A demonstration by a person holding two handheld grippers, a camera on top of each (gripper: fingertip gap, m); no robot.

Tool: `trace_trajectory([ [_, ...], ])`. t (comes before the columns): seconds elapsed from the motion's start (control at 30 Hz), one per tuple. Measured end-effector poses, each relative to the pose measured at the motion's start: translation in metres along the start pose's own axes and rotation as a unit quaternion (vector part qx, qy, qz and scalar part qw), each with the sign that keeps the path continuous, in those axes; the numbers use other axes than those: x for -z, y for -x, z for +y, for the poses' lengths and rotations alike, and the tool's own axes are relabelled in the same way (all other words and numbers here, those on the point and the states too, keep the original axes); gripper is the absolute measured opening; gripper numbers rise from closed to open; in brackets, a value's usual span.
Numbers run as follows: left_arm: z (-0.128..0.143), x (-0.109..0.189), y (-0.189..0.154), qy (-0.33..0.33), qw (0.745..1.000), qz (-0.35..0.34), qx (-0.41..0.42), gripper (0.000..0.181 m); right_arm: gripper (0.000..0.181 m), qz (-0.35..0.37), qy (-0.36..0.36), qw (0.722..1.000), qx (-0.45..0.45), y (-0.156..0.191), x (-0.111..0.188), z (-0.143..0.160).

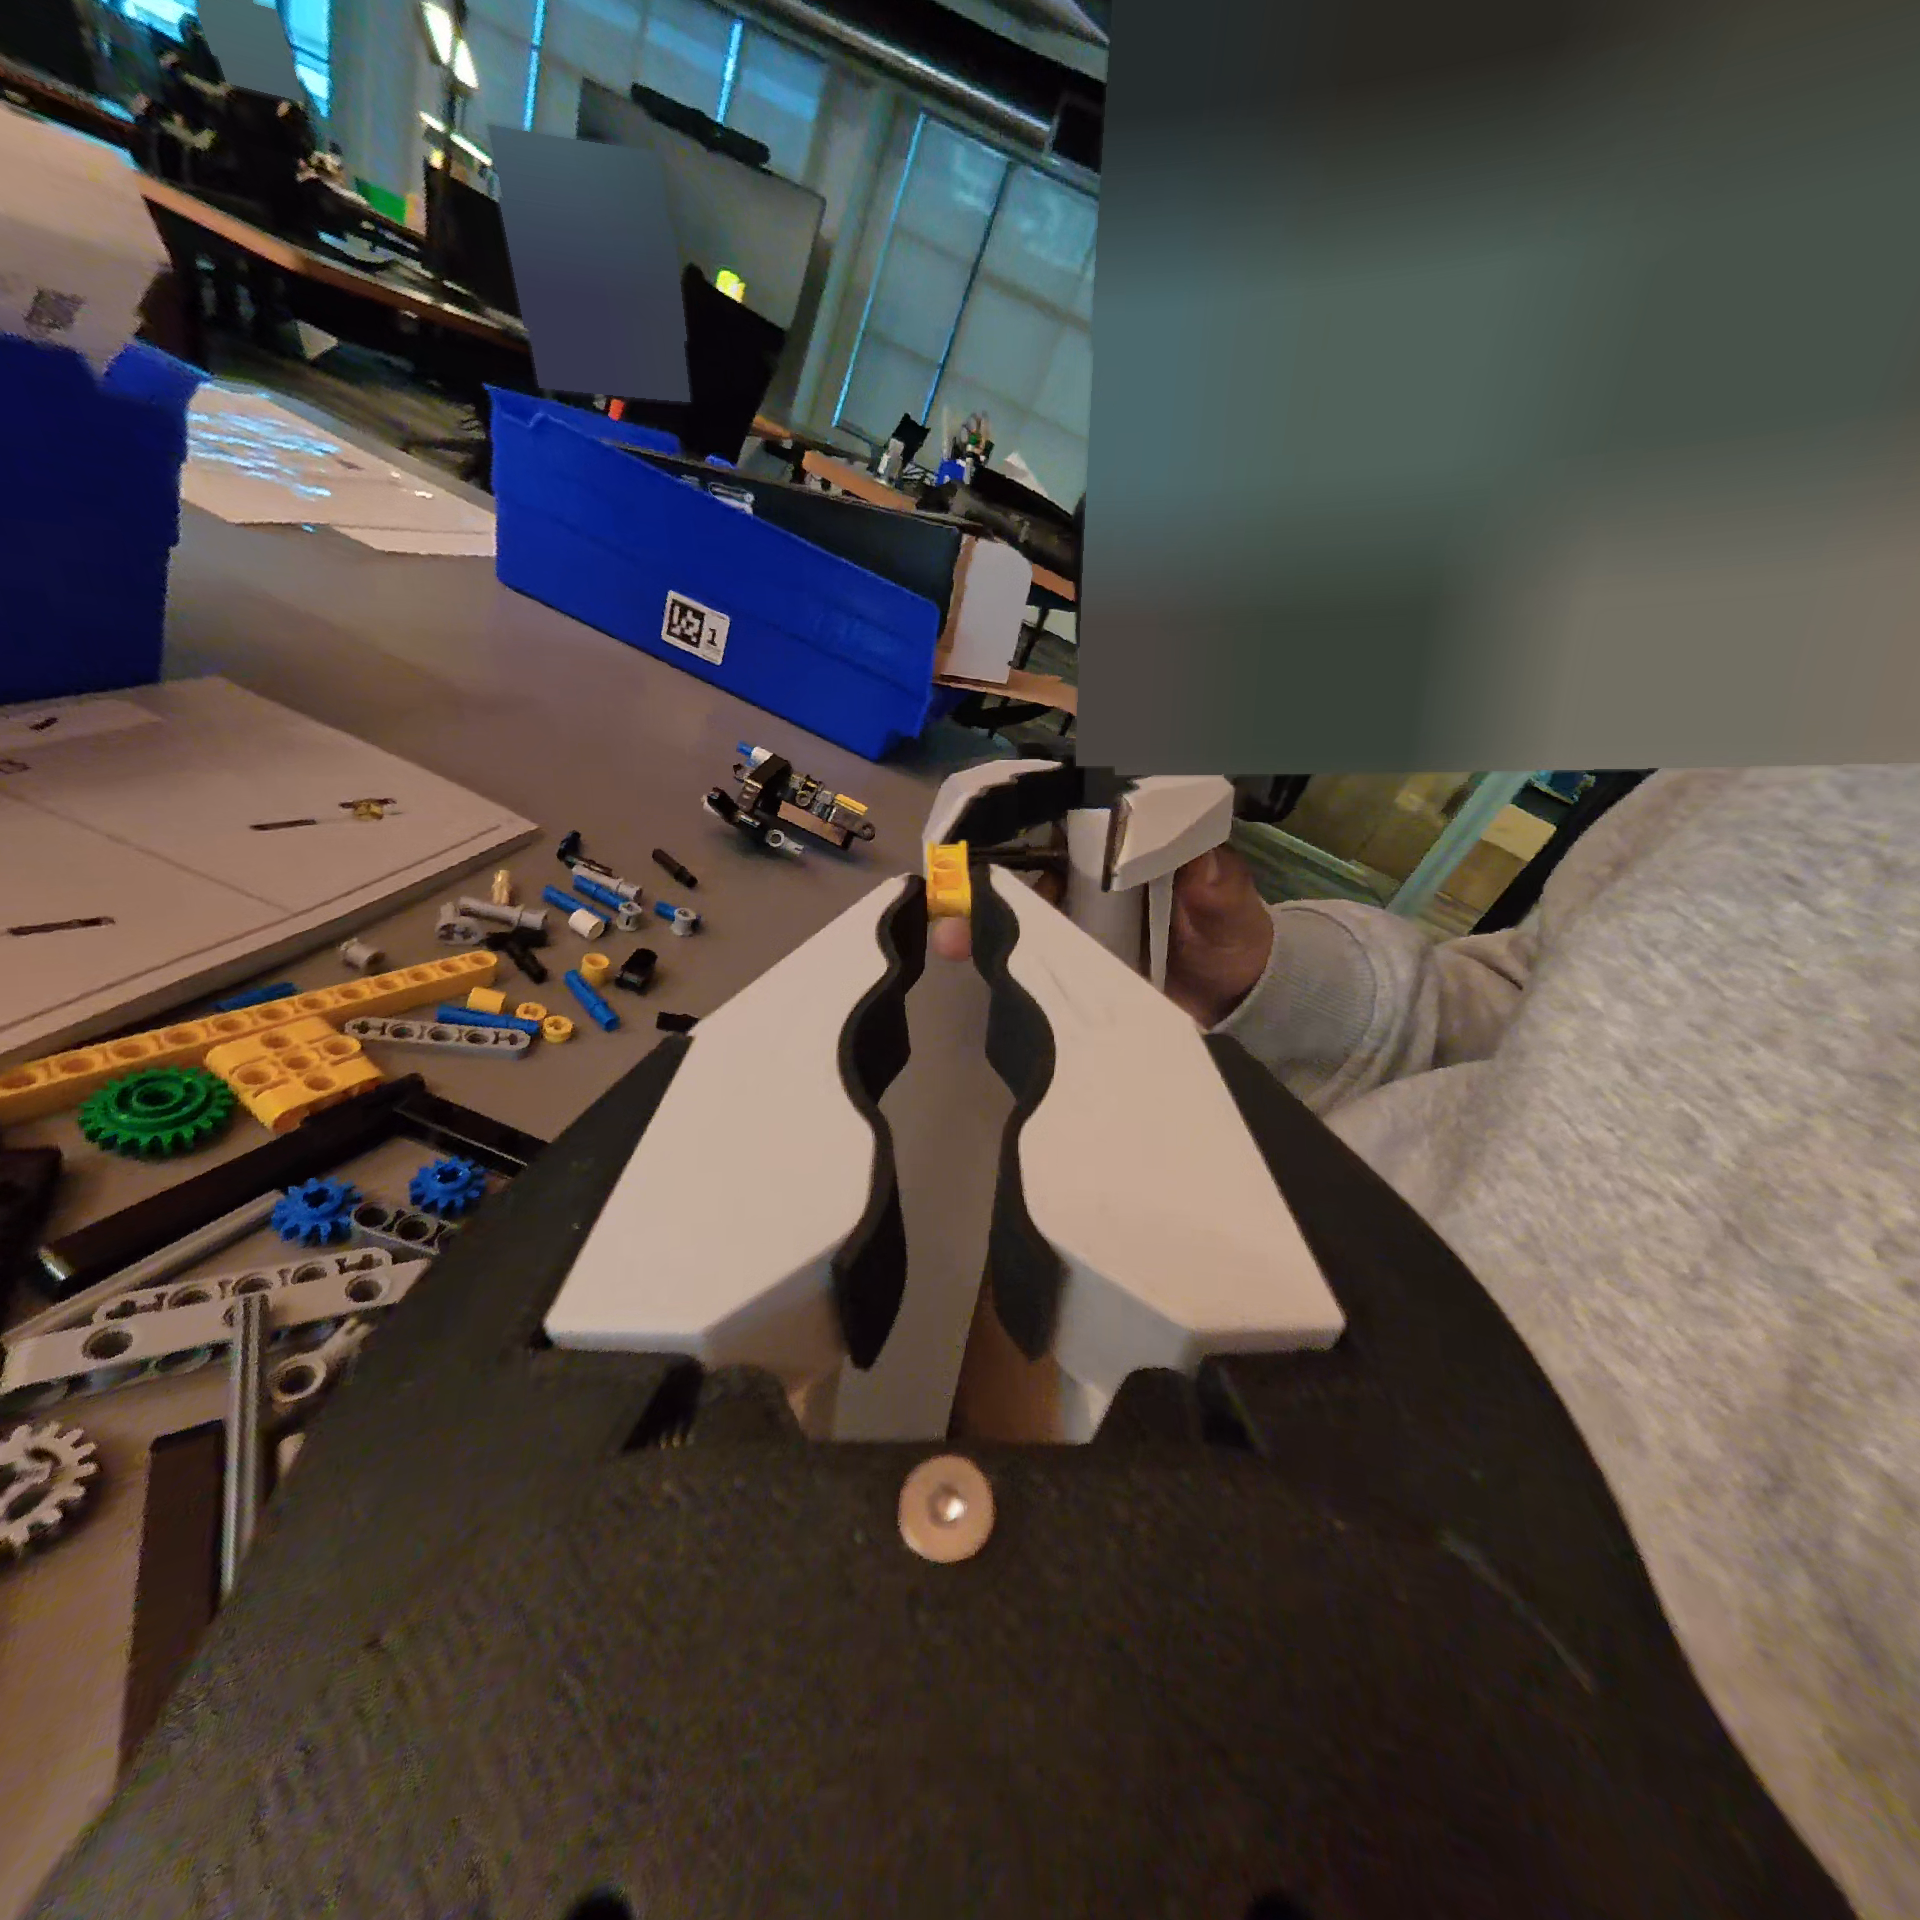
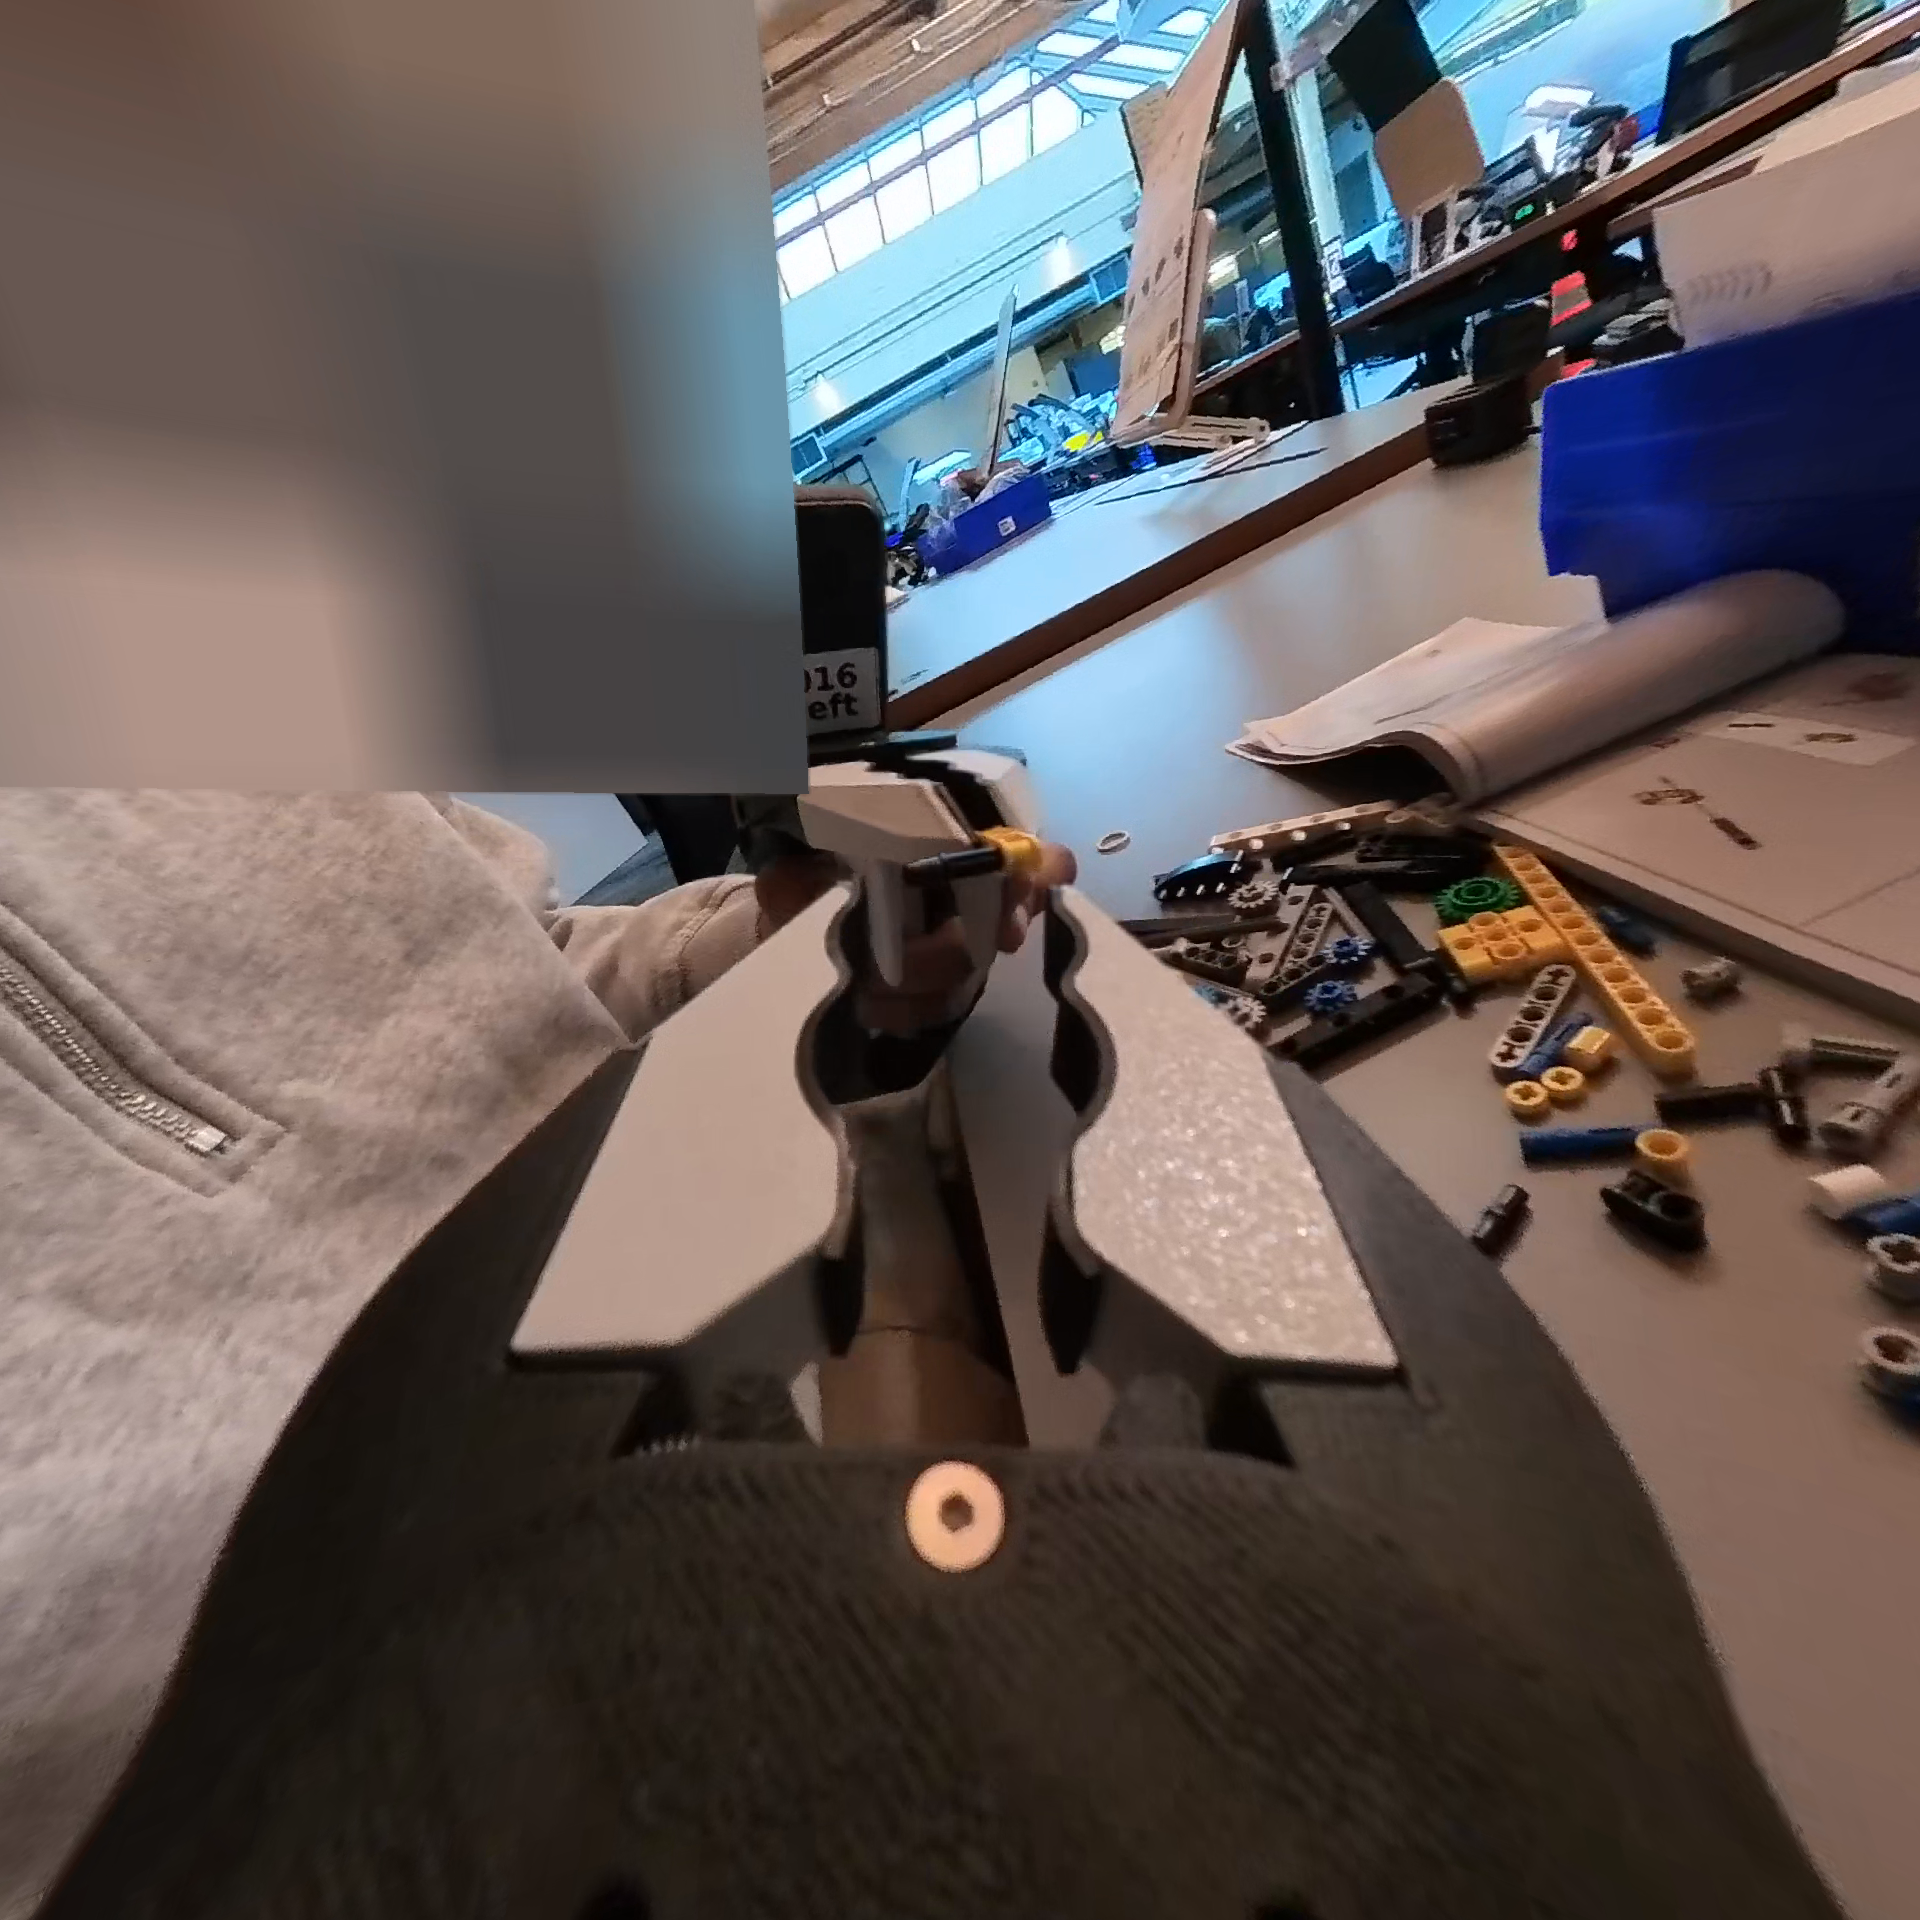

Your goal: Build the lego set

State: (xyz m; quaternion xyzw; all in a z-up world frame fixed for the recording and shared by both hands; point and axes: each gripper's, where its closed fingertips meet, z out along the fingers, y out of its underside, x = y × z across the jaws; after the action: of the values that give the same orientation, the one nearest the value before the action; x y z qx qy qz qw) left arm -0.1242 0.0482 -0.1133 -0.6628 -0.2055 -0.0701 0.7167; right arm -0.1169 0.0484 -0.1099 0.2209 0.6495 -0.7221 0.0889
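Note:
My left gripper (image 1: pixel 948 896) is shut on a small yellow connector (image 1: pixel 947 878), held above the grey table near the person's chest. A black pin (image 1: pixel 1023 854) sticks out of the connector toward my right gripper (image 1: pixel 1075 831), which faces it tip to tip. In the right wrist view my right gripper (image 2: pixel 951 909) has its jaws apart, just below the black pin (image 2: pixel 940 864) and the yellow connector (image 2: pixel 1013 852). The left gripper (image 2: pixel 966 821) shows behind them. A bare fingertip (image 2: pixel 1051 862) touches the connector.
Loose pieces lie on the table (image 1: pixel 436 644): a long yellow beam (image 1: pixel 260 1013), a green gear (image 1: pixel 156 1112), blue gears, grey beams, and a small assembly (image 1: pixel 790 805). An open instruction booklet (image 1: pixel 208 831) and a blue bin (image 1: pixel 717 592) stand beyond. A grey sleeve (image 1: pixel 1558 1039) fills the right. My left and right fingertips are right by each other. Both grippers' tips are roughly 20 cm from the small assembly (image 1: pixel 790 805).

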Motion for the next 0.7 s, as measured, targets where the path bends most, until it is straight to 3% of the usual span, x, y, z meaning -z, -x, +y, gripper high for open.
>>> trace_trajectory([
  [0.33,0.000,0.004,-0.020,0.006,0.997,0.080,0.008,0.007,0.036,-0.063,-0.015,0.998,0.001,0.020,0.001,-0.005],
  [0.7,0.002,0.004,-0.027,0.010,0.995,0.097,0.002,0.008,0.025,-0.066,0.003,0.998,0.020,0.024,-0.001,0.000],
])
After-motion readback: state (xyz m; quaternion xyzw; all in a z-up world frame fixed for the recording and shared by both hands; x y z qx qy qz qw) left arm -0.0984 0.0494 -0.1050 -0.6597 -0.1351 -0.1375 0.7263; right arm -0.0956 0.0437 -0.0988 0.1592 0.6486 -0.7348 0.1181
